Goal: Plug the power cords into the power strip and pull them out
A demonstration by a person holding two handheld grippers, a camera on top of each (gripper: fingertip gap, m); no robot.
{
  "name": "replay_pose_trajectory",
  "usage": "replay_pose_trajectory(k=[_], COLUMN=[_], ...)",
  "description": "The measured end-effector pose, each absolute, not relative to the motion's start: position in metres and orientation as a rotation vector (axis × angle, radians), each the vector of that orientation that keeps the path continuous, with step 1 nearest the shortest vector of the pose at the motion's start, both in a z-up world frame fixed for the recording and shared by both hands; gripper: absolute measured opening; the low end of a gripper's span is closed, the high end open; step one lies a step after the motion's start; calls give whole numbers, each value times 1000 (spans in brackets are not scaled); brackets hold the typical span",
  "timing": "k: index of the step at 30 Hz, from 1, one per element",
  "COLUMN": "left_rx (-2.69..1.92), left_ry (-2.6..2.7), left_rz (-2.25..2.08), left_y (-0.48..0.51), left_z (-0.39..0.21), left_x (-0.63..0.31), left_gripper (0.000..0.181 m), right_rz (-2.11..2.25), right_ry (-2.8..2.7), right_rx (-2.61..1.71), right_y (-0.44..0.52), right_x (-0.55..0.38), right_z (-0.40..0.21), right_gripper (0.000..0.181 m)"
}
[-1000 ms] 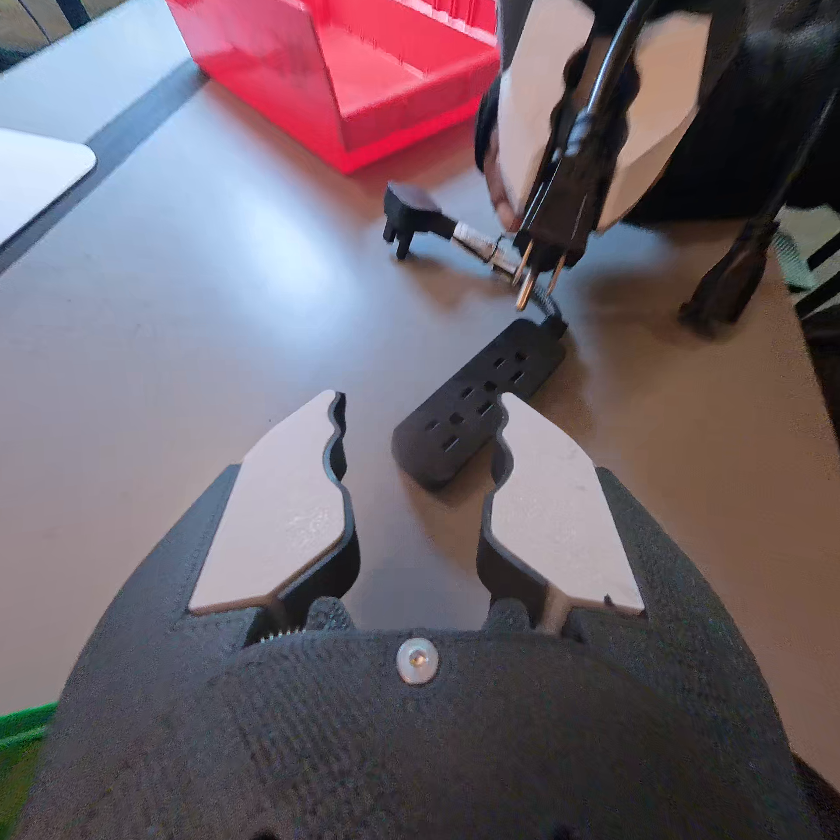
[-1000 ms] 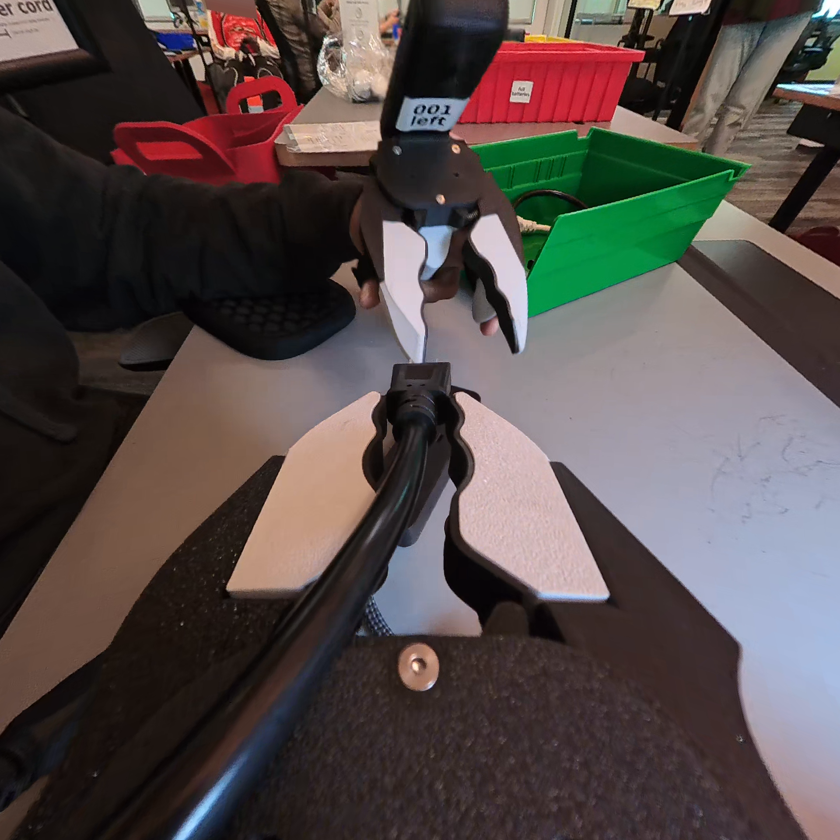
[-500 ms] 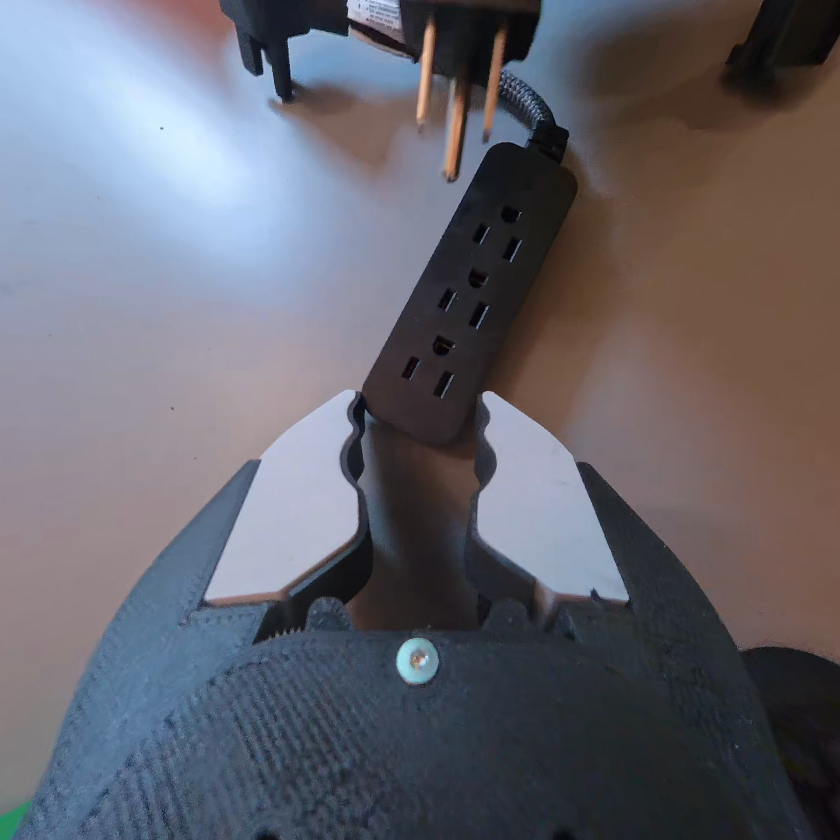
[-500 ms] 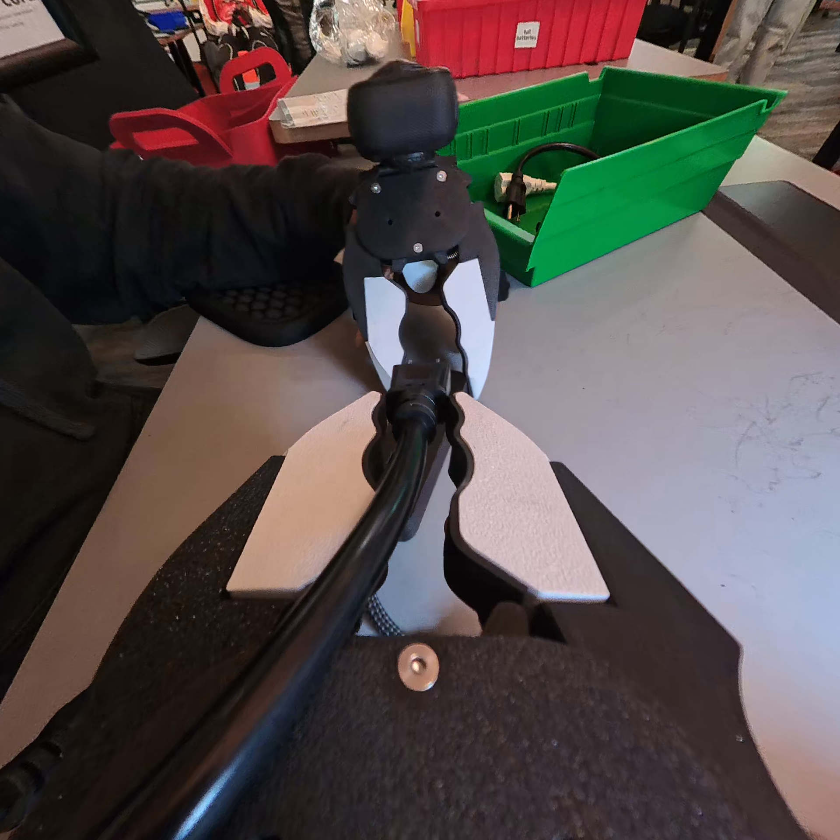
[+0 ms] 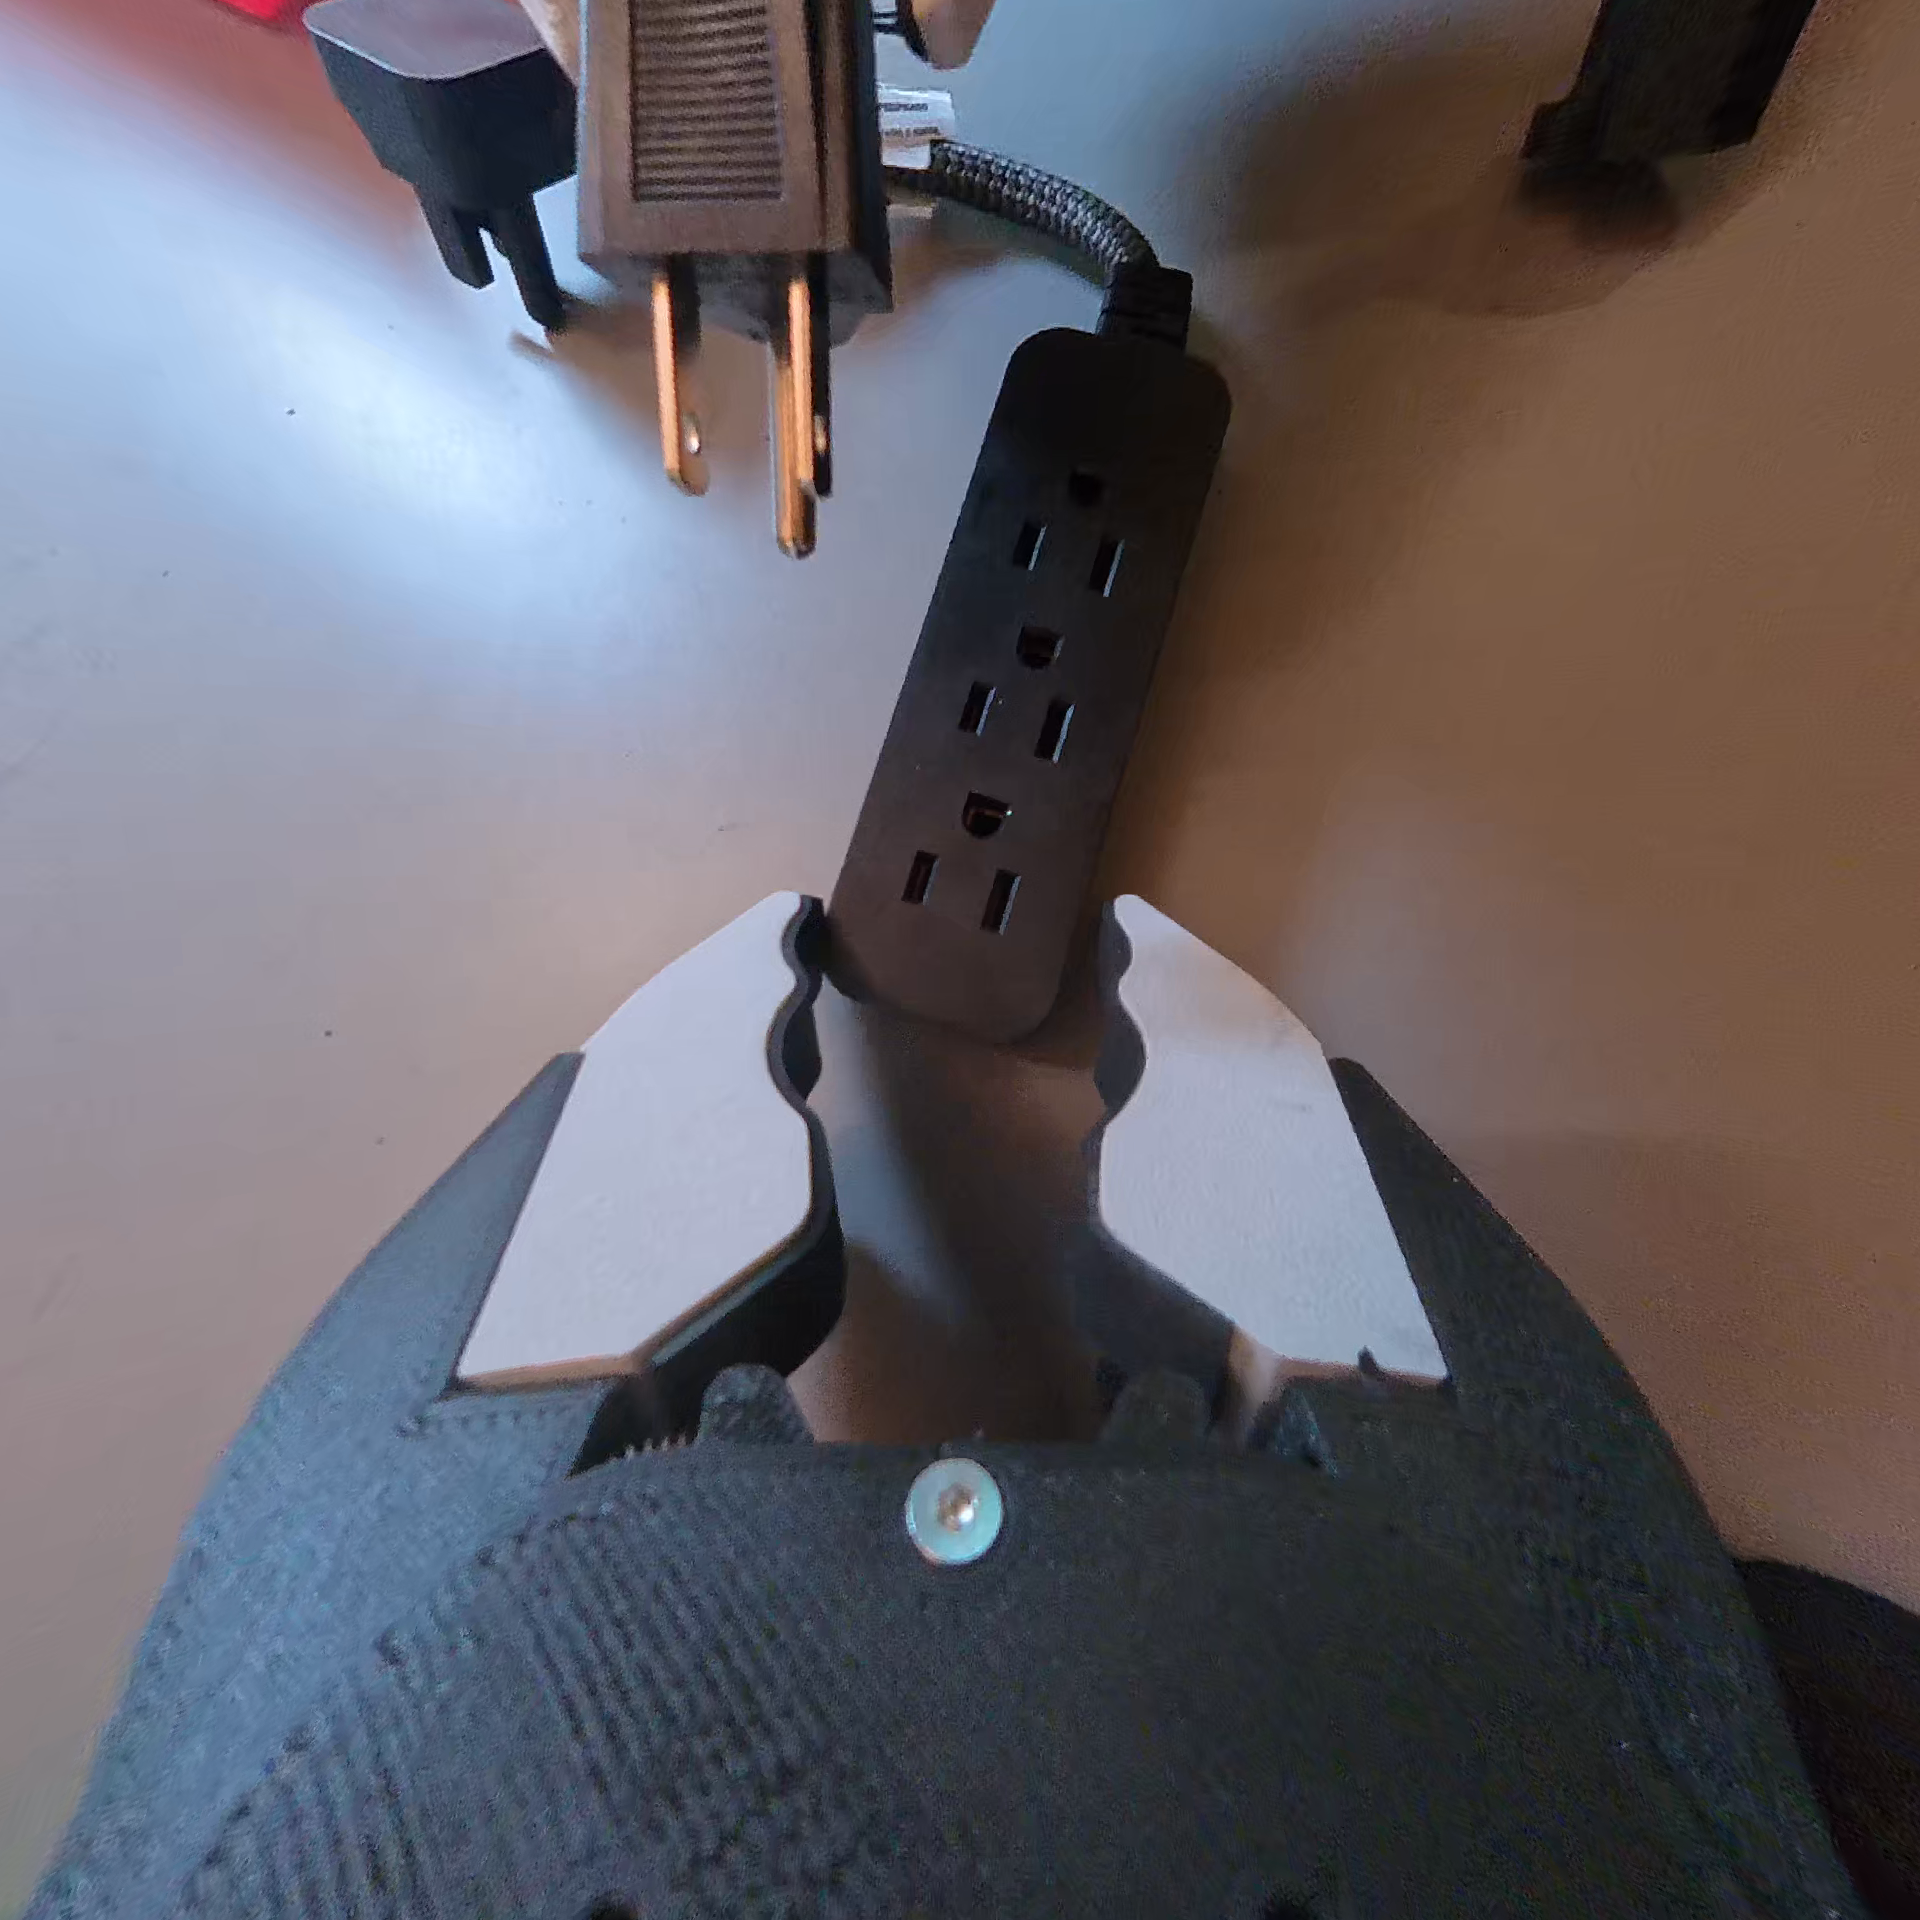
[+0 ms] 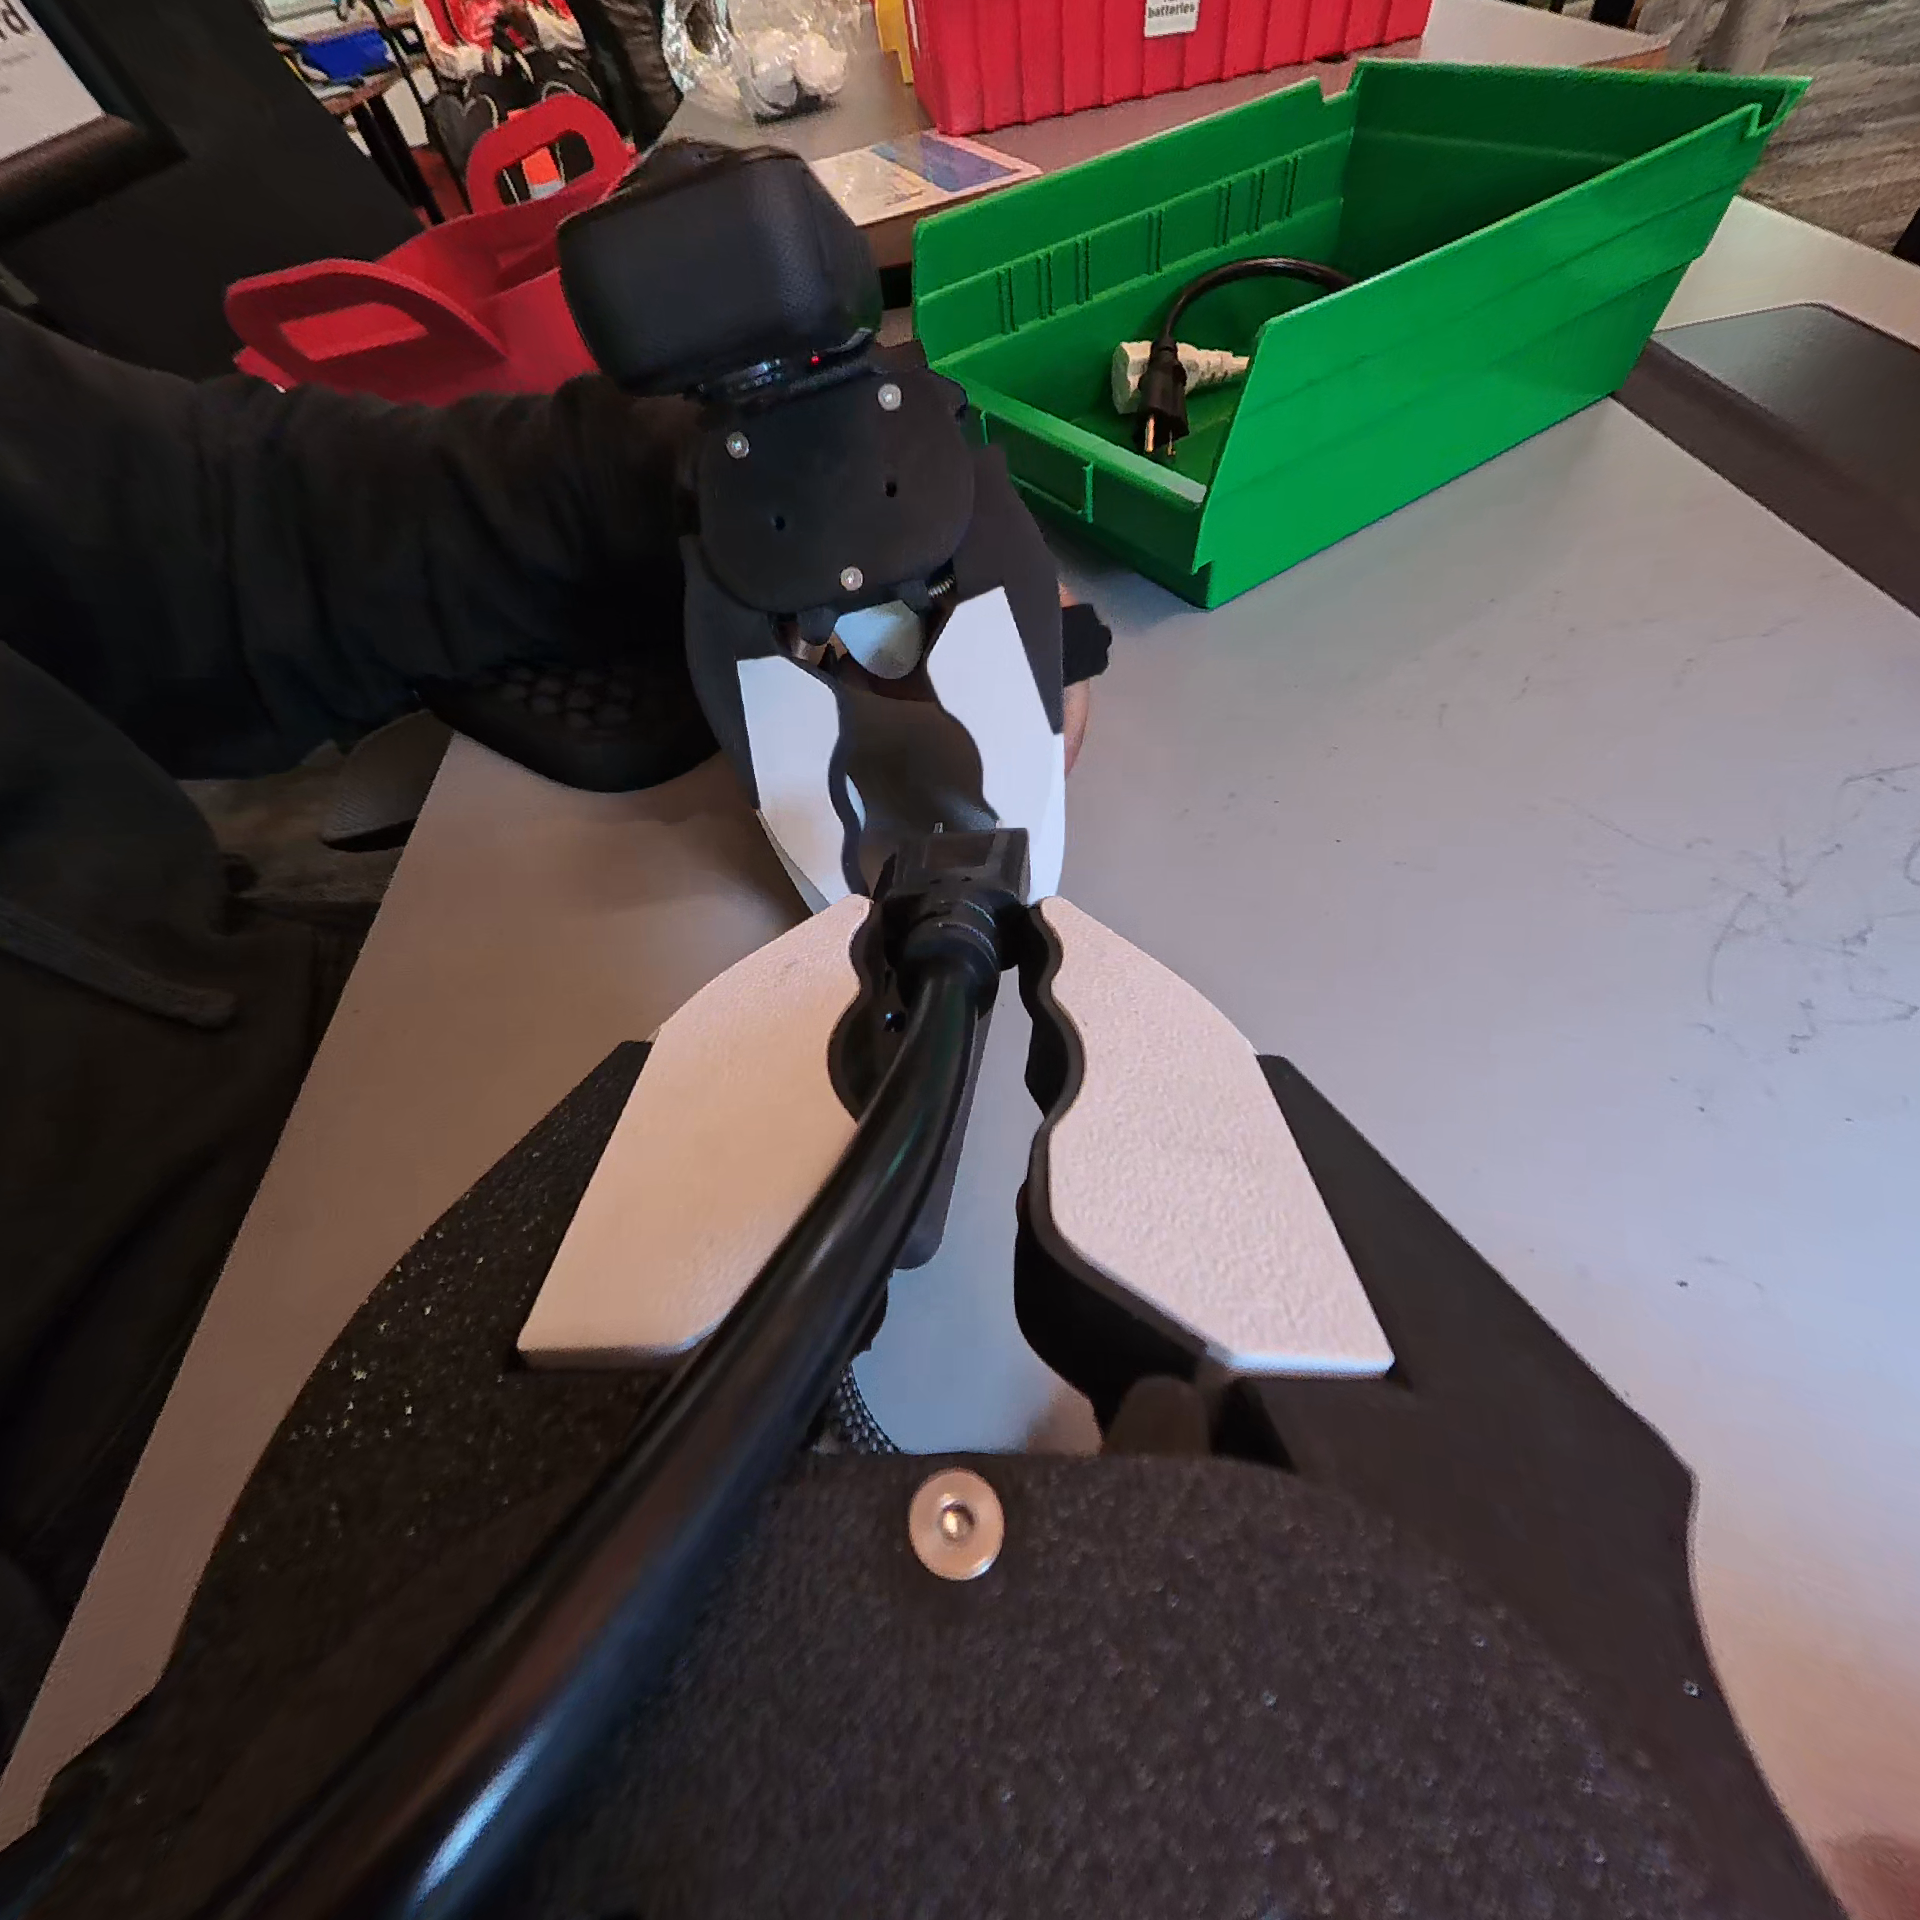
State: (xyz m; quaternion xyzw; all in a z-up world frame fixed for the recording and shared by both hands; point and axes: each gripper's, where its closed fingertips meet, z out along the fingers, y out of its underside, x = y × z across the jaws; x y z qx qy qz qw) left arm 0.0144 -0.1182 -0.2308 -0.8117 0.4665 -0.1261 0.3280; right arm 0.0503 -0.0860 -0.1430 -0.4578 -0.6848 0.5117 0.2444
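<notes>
Left claw (image 5: 951, 961) is spread, fingers either side of the near end of the black power strip (image 5: 1023, 717); left finger looks to touch its corner, right finger has a small gap. Strip lies flat on the counter (image 5: 312, 790), three outlets up, all vacant, braided cord (image 5: 1039, 203) leaving its far end.

Right claw (image 6: 951, 914) is pinching the black power cord plug (image 5: 727, 156); we see its prongs (image 5: 795, 416) pointing down, hanging just left of the strip's far end, clear of the outlets. A second black plug (image 5: 436, 114) lies on the counter behind it.

Green bin (image 6: 1455, 343) near the counter's far edge holds another cord (image 6: 1195, 343).
</notes>
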Motion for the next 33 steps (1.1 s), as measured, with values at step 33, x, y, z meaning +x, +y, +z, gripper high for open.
replay_pose_trajectory(k=[33], left_rx=[-2185], left_ry=[926], left_rz=[-411], left_y=[-103], left_z=[-228], left_x=[28], left_gripper=[46], right_rz=[1134], right_ry=[-2159], right_rx=[-1561], right_y=[-99], right_x=[34], right_z=[-158], right_gripper=[24])
